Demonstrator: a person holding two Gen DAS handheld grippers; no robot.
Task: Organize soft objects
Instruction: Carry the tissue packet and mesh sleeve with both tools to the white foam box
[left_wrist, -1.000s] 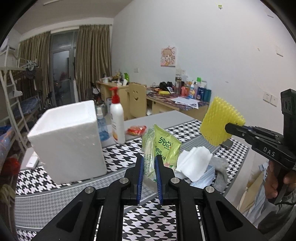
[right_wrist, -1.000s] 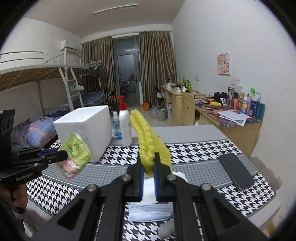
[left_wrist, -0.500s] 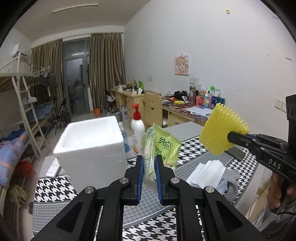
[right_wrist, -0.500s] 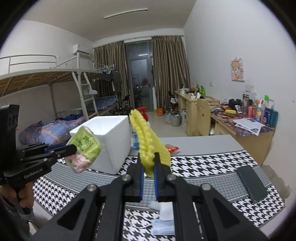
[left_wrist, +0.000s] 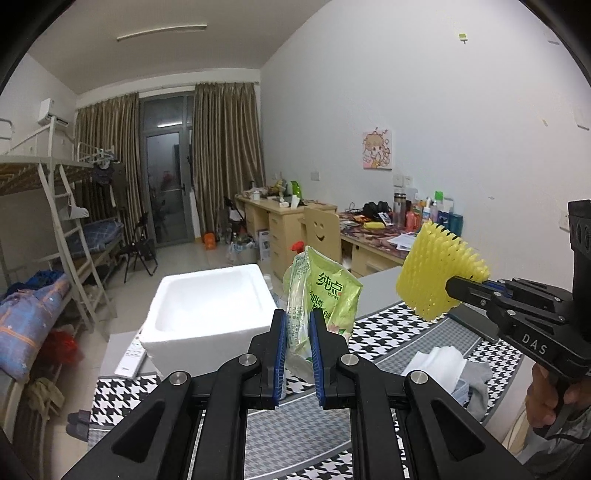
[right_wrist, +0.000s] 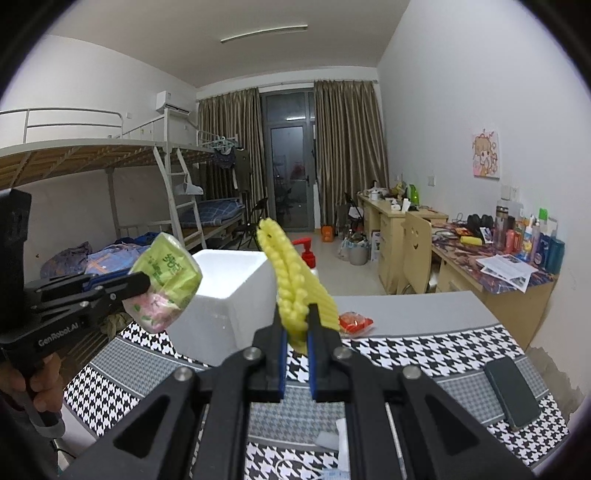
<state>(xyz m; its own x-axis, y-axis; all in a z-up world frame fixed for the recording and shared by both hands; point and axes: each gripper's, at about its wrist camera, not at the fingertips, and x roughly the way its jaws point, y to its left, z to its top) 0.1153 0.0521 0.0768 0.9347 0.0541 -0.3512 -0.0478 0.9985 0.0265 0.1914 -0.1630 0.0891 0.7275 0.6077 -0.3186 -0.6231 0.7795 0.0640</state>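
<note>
My left gripper (left_wrist: 296, 328) is shut on a green tissue pack (left_wrist: 321, 295), held up in the air to the right of the open white foam box (left_wrist: 210, 302). In the right wrist view the same tissue pack (right_wrist: 166, 280) hangs at the left in the left gripper (right_wrist: 142, 282), in front of the foam box (right_wrist: 236, 291). My right gripper (right_wrist: 295, 332) is shut on a yellow foam net (right_wrist: 291, 284), also lifted above the table. In the left wrist view the foam net (left_wrist: 439, 277) and the right gripper (left_wrist: 452, 290) come in from the right.
A houndstooth cloth (right_wrist: 424, 347) covers the table. On it lie white tissues (left_wrist: 436, 365), a grey cloth (left_wrist: 476, 380), a dark phone (right_wrist: 511, 391) and a small red packet (right_wrist: 354, 321). A red-capped pump bottle (right_wrist: 306, 254) stands behind the box. Desks and a bunk bed lie beyond.
Both grippers rose with their loads, and the views now look down less steeply. The foam box's open top has come into sight. Both grips are unchanged.
</note>
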